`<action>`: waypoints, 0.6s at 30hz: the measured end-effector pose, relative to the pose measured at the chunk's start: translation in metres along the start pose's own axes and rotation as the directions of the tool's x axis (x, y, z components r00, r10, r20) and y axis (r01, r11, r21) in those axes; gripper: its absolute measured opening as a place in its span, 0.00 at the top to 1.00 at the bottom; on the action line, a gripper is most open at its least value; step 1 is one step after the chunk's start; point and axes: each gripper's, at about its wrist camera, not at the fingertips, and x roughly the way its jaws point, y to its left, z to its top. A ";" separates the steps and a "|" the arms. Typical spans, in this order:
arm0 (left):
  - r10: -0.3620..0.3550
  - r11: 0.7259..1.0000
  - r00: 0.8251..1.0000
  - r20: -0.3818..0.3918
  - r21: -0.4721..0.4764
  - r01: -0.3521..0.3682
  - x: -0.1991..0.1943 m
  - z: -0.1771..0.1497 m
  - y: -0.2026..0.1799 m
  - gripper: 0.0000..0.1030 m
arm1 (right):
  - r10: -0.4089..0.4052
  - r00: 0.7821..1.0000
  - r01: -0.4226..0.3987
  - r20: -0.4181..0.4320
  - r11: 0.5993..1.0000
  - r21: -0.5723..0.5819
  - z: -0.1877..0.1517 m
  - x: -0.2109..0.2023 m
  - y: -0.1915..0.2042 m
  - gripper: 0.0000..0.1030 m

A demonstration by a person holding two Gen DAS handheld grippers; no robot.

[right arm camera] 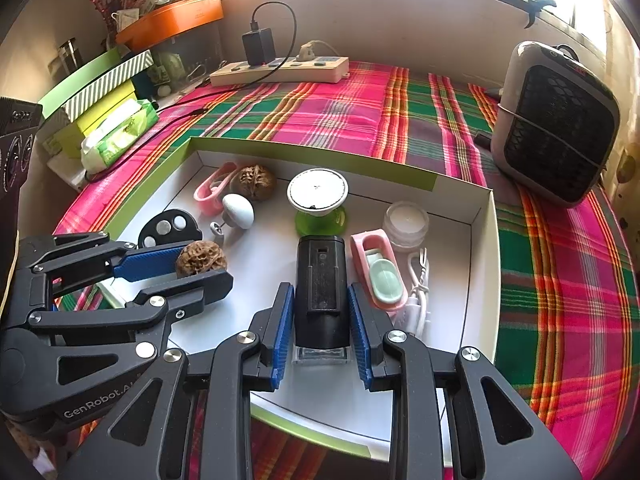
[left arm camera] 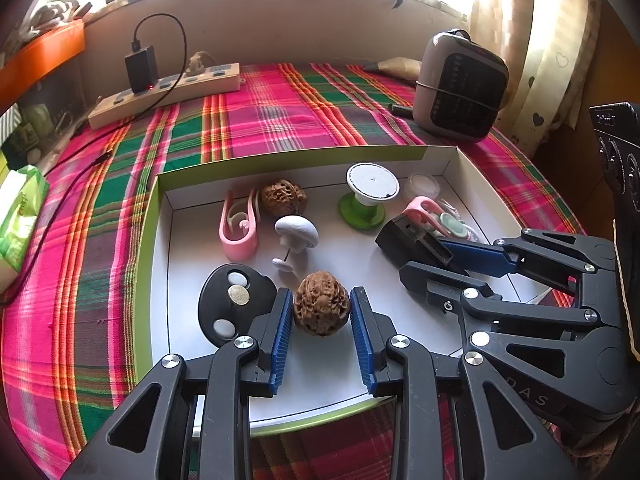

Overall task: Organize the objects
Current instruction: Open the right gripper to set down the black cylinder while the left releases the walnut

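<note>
Left tool (left arm camera: 322, 312) astride walnut (left arm camera: 321, 303), unclamped — right tool (right arm camera: 320, 312) clamped on black block (right arm camera: 320, 280).

Worktop (right arm camera: 352, 116) covered in pink/green plaid cloth. Directly on it: shallow green-rimmed white tray (right arm camera: 486, 240) up front, beige power strip (right arm camera: 280, 72) at the back wall with black charger plugged in, small grey heater (right arm camera: 556, 124) right, green tissue pack (right arm camera: 120, 136) left.

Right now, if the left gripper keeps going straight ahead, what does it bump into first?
The near walnut, sitting between the left gripper's pads. Past it, probably the white mushroom-shaped knob, though depth is hard to judge.
</note>
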 end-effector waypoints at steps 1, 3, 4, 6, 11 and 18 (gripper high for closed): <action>0.001 1.000 1.000 0.001 0.000 -0.001 -0.001 0.000 0.000 0.73 | 0.000 1.000 0.000 0.000 1.000 0.001 0.000 0.000 0.000 0.72; 0.003 1.000 1.000 0.003 0.000 -0.003 -0.002 0.000 0.000 0.73 | -0.001 1.000 0.001 0.001 1.000 0.004 0.000 -0.001 0.000 0.72; 0.000 1.000 1.000 0.005 -0.001 0.000 -0.003 -0.001 0.000 0.73 | -0.001 1.000 0.001 0.001 1.000 0.006 -0.001 -0.001 0.000 0.72; -0.001 1.000 1.000 0.008 -0.009 0.001 -0.005 -0.001 0.001 0.73 | -0.002 1.000 0.002 0.002 1.000 0.017 -0.001 -0.002 -0.001 0.72; 0.006 1.000 1.000 0.014 -0.016 -0.006 -0.010 -0.003 0.001 0.73 | -0.007 1.000 0.006 0.011 1.000 0.023 -0.002 -0.006 -0.001 0.72; 0.022 1.000 0.999 0.026 -0.019 -0.021 -0.018 -0.007 0.002 0.73 | -0.005 1.000 0.004 0.023 0.999 0.033 -0.005 -0.012 0.002 0.64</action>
